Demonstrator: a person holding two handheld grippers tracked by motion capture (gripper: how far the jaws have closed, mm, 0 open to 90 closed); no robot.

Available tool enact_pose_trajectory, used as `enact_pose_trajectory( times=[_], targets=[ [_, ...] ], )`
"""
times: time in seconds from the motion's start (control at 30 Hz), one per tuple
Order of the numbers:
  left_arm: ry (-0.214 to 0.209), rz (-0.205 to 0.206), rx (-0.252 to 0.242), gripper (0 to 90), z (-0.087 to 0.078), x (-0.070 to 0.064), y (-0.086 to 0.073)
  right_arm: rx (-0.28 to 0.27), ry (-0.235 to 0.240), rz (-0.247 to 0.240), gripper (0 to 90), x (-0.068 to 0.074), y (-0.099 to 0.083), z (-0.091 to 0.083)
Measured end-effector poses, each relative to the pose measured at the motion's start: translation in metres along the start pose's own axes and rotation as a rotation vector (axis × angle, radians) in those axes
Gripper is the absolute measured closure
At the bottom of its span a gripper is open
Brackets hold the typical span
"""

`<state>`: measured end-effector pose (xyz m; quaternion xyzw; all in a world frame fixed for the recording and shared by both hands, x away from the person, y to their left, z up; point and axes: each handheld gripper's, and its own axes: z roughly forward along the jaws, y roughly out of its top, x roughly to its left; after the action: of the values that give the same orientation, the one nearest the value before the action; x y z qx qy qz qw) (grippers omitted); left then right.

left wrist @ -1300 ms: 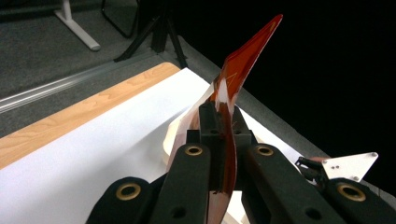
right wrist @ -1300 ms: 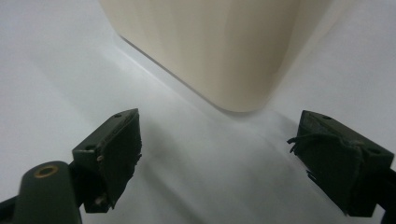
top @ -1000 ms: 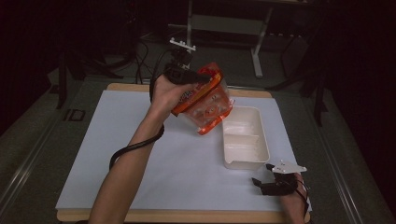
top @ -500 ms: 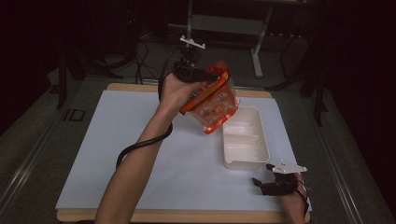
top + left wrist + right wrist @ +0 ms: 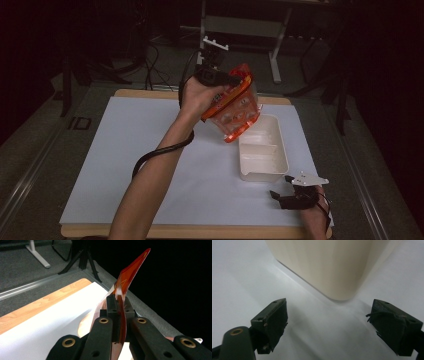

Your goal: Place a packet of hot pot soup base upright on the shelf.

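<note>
In the high view, the left gripper (image 5: 235, 80) is up in the air near the top middle of the picture. It is pinching the edge of an orange see-through lid (image 5: 235, 107). The lid hangs tilted in the air, just above the far end of a white box (image 5: 277, 167). The box sits on the white table cover (image 5: 125, 160), right of the middle, and it has a wall inside that splits it into parts. In the left gripper view, the two black jaws are squeezed tight on the orange lid (image 5: 122, 312), and the lid's thin edge sticks up toward the top right of the picture. The right gripper (image 5: 280, 196) rests low at the bottom right of the high view, just beside the near end of the box, and its jaws are spread wide with nothing between them. In the right gripper view, the rounded corner of the white box (image 5: 324, 267) fills the top of the picture, a little way beyond the open jaws. A black cable (image 5: 155, 155) trails along the left arm.
</note>
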<state>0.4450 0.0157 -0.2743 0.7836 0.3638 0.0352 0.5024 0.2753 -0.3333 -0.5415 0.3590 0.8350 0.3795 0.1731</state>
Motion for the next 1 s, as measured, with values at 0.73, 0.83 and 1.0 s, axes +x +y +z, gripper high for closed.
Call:
enact_pose_trajectory(
  times=[0.73, 0.83, 1.0],
  targets=[
    [-0.008, 0.001, 0.002, 90.0, 0.019, -0.015, 0.015, -0.002, 0.005, 0.003, 14.4, 0.0, 0.0, 0.0],
    [-0.007, -0.001, 0.006, 90.0, 0.021, -0.016, 0.016, -0.001, 0.006, 0.001, 14.4, 0.0, 0.0, 0.0],
    [-0.008, -0.003, 0.008, 90.0, 0.025, -0.018, 0.018, -0.004, 0.005, 0.003, 14.4, 0.0, 0.0, 0.0]
  ],
)
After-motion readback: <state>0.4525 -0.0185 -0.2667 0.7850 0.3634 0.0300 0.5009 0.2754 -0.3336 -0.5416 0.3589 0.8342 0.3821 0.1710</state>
